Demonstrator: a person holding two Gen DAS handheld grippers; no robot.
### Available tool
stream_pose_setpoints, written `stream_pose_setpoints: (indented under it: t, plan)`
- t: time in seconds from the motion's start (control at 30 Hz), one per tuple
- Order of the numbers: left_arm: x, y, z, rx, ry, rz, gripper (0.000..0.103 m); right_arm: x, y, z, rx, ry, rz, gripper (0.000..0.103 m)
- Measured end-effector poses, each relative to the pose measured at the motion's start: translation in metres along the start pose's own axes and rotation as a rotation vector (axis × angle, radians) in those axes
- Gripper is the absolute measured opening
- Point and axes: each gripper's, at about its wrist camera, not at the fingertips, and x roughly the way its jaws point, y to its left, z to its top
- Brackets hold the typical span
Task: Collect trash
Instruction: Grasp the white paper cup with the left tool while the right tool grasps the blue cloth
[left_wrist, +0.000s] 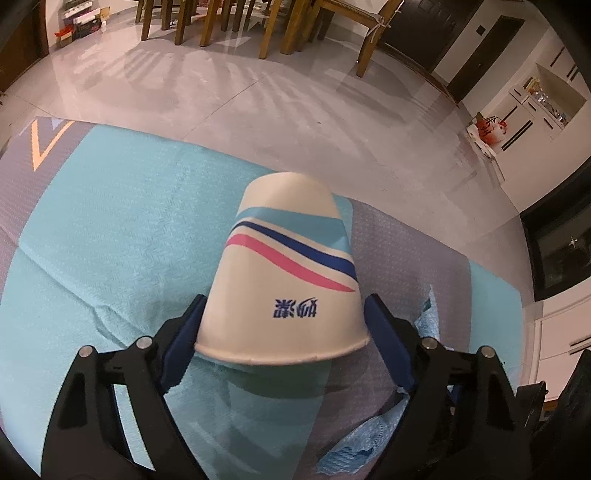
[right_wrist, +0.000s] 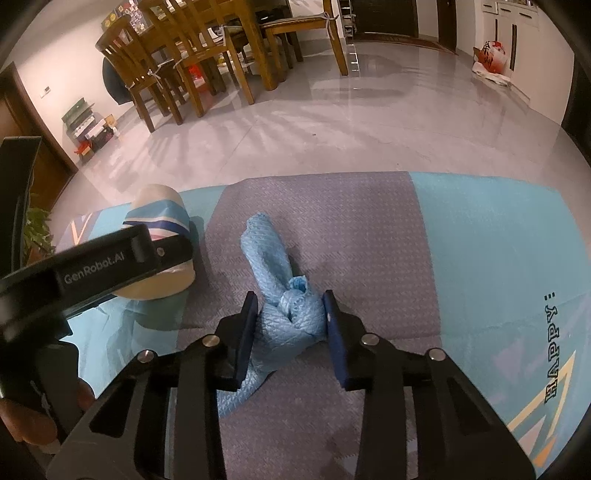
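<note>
A white paper cup (left_wrist: 284, 258) with teal, blue and pink stripes rests on the mat with its rim toward me and its base pointing away. My left gripper (left_wrist: 286, 299) straddles it near the rim, both blue pads (left_wrist: 184, 332) against its sides. In the right wrist view the same cup (right_wrist: 159, 206) sits at the left, partly behind the left tool's black housing (right_wrist: 92, 266). A crumpled blue cloth (right_wrist: 291, 317) lies on the grey part of the mat. My right gripper (right_wrist: 290, 295) is shut on its knotted middle; one end trails toward me.
The teal and grey play mat (right_wrist: 480, 240) lies on a glossy tiled floor (left_wrist: 258, 110). Wooden dining chairs (right_wrist: 207, 55) and a table stand beyond. A red and white bag (right_wrist: 491, 55) sits by white cabinets. A hand (right_wrist: 22, 417) holds the left tool.
</note>
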Motion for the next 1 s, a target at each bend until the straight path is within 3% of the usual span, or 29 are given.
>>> stream_pose_setpoints:
  t: [0.47, 1.0]
  plan:
    - [-0.012, -0.008, -0.007, 0.049, -0.038, 0.028, 0.077, -0.001, -0.001, -0.001, 0.005, 0.001, 0.001, 0.035]
    - [-0.041, -0.021, -0.018, 0.136, -0.07, 0.019, 0.076, -0.029, -0.014, -0.009, 0.039, -0.031, -0.023, 0.034]
